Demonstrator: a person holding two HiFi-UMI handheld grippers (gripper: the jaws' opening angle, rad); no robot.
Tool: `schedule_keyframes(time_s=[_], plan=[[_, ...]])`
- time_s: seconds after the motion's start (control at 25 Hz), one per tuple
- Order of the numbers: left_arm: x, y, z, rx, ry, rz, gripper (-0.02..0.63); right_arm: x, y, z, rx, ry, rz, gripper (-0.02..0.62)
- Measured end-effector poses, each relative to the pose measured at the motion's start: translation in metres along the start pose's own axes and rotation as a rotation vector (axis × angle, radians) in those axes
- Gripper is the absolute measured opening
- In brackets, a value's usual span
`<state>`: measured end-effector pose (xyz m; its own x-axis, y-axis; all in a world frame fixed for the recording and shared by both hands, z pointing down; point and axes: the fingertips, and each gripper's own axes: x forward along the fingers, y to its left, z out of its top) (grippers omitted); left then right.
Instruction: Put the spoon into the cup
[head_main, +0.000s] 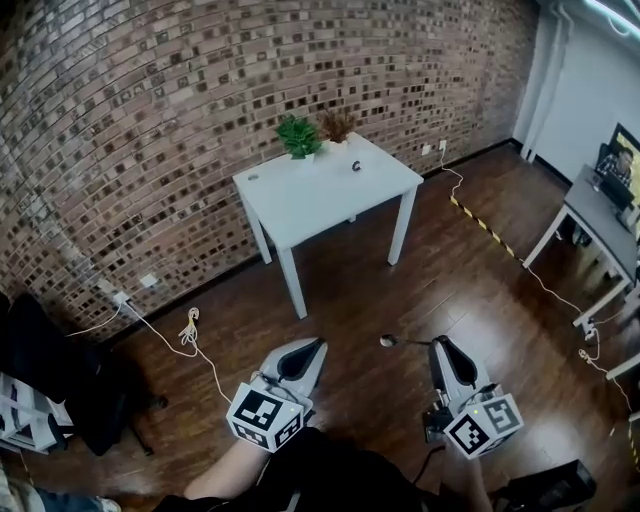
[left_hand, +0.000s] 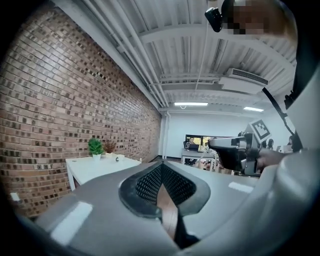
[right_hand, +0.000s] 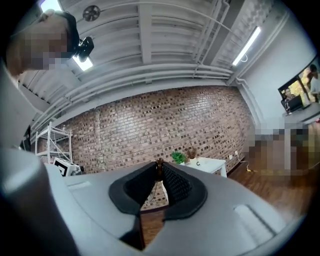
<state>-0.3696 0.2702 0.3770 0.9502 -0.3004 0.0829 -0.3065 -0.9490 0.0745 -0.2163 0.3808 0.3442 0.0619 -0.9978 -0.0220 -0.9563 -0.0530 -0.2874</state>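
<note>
Here, at the near left, the left gripper (head_main: 318, 346) points level toward the far wall; its own view shows the jaw tips together with nothing between them, only floor through the gap behind. Further right and far off, a white table (head_main: 300, 205) stands against the brick wall with a green plant (head_main: 299, 136) and a brownish plant (head_main: 338, 124) at its far edge. The cup (head_main: 356, 166) seems to be the small pale thing with a dark mark near the table's right side, too small to describe further. Right of that line and near the person, the spoon (head_main: 405, 342) hangs over the wooden floor. It is a slim piece with a small pale rounded bowl, its long axis lying level and crosswise, bowl to the left. The right gripper (head_main: 437, 343) is clamped on its handle end, and a brownish tip shows between the pads in that gripper's view. The cup lies well apart from the spoon, far ahead and slightly left. Both hands are about equally distant from it, but the right one bears the spoon. It will likely have to close that gap and turn the spoon upright over the cup's mouth.
</note>
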Motion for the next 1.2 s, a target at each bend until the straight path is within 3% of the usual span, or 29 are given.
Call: schedule_keyframes(time_s=[0.4,0.72,1.2], plan=[[0.079,0.033,0.001,0.001,0.005,-0.043,-0.006,0.057,-0.054,0.003,0.011,0.005,-0.02,0.051],[0.144,0.103,0.022,-0.02,-0.039,-0.074,-0.006,0.144,-0.082,0.023,-0.021,0.022,-0.056,0.051],[0.221,0.212,0.025,-0.063,-0.02,-0.107,-0.006,0.273,-0.115,0.038,-0.038,0.047,-0.093,0.049]])
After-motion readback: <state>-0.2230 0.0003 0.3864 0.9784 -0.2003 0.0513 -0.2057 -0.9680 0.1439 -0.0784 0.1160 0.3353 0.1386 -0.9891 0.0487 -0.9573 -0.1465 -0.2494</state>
